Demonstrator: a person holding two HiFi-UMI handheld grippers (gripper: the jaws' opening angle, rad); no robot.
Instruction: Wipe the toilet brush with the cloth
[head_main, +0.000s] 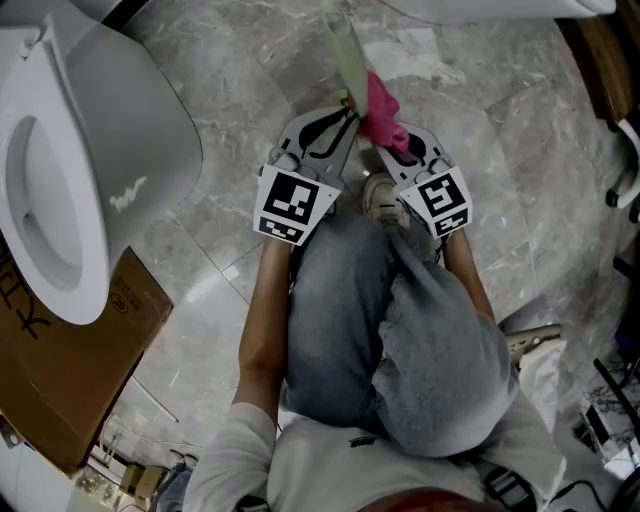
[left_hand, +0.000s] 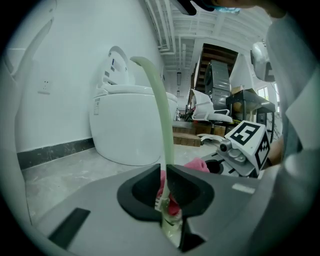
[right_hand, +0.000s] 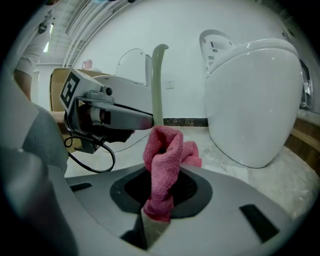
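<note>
Toilet brush (head_main: 349, 55): pale green handle roughly upright, to the right of the toilet (head_main: 60, 190) in the head view; bristle end not visible. Left gripper (left_hand: 166, 189): fingers nearly closed, clamping the lower handle. Right gripper (right_hand: 159, 197): fingers closed on a bunched pink cloth (right_hand: 162, 150), whose free end lies against the handle just beside the left fingers. Judgement: wiping looks at an early stage. Contact is made low down; the handle's upper length apparently remains to be wiped.
</note>
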